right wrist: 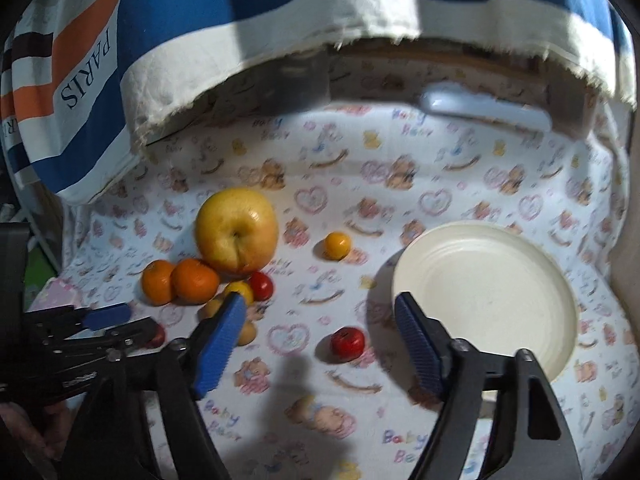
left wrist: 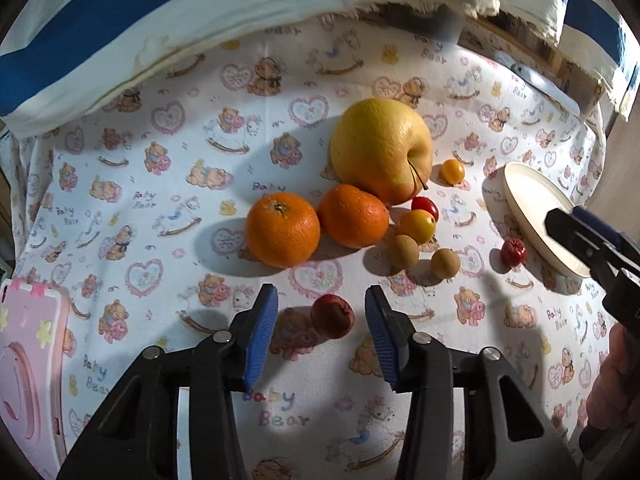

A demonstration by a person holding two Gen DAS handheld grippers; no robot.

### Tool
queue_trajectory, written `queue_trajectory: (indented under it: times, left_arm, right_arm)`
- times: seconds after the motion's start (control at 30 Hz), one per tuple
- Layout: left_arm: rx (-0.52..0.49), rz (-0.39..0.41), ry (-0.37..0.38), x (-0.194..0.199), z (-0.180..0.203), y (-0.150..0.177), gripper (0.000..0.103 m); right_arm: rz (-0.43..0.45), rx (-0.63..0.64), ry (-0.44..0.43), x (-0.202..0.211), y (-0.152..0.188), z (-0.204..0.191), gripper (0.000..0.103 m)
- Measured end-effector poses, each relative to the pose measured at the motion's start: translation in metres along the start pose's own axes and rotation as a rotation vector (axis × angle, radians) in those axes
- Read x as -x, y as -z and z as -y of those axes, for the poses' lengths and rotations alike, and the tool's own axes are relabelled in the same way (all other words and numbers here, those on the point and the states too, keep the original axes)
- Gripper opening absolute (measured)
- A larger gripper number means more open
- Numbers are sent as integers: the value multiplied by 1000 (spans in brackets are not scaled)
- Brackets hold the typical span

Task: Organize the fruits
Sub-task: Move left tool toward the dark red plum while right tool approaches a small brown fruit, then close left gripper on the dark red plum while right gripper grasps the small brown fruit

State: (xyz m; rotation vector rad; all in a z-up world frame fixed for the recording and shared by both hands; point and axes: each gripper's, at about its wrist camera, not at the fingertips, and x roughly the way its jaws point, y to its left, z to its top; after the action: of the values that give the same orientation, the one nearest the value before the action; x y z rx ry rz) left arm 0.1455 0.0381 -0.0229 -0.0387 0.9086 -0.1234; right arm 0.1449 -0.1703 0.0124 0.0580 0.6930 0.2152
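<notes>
Left gripper jaws wide, bracketing a dark red fruit on the cloth; nothing gripped. Right gripper also wide, another red fruit between its fingers, the plate at 2 o'clock of it. Apple, oranges and small fruits cluster at 12 o'clock of the left jaws. Contact unclear, probably none. Advice: centre pads on fruit, lower, close gently.
</notes>
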Motion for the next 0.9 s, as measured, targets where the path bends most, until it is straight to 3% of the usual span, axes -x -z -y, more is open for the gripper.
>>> queue_trajectory:
  times: [0.27, 0.3, 0.5, 0.7, 0.9]
  left_arm:
    - [16, -45, 33, -8, -1, 2, 29]
    - [16, -46, 36, -9, 0, 3, 23]
    - [22, 4, 30, 0, -2, 2, 23]
    - [22, 85, 8, 16, -4, -1, 23]
    - [-13, 115, -51, 18, 0, -2, 23]
  right_arm:
    - [-34, -6, -23, -7, 5, -2, 65]
    - [-35, -5, -22, -8, 5, -2, 65]
    - [-29, 26, -30, -8, 8, -8, 53]
    - [-47, 55, 5, -13, 11, -12, 50]
    - [-85, 69, 48, -24, 15, -10, 45]
